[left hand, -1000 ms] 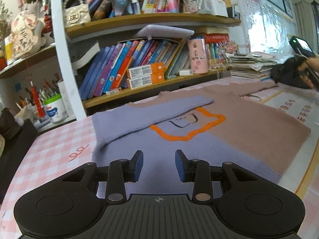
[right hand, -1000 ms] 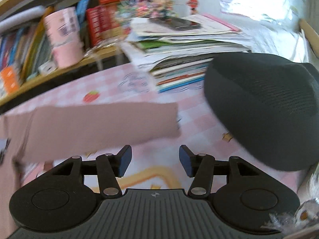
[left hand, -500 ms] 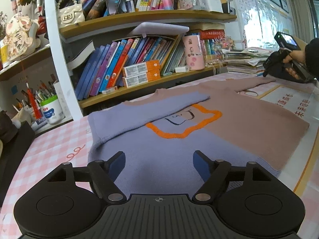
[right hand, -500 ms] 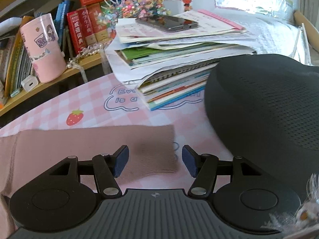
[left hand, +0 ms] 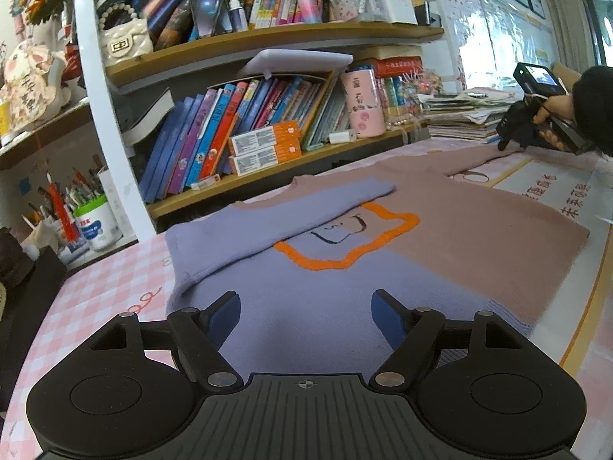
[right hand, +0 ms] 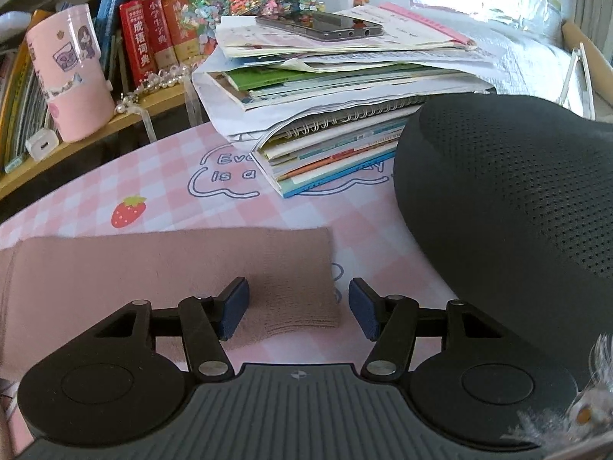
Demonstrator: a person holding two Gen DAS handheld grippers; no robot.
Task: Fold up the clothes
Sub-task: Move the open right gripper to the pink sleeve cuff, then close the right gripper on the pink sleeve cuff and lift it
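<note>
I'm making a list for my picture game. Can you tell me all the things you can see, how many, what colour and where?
sweater: one, purple and brown with an orange outline, flat on the table
purple sleeve: one, folded across the chest
brown sleeve: one, stretched out flat
tablecloth: one, pink checked, under the sweater
pink cup: one, on the low shelf
paper and book stack: one, mixed colours, on the table
phone: one, dark, on top of the stack
black mesh object: one, right of the brown sleeve
left gripper: open, above the purple hem
right gripper: open, either side of the brown cuff
</note>
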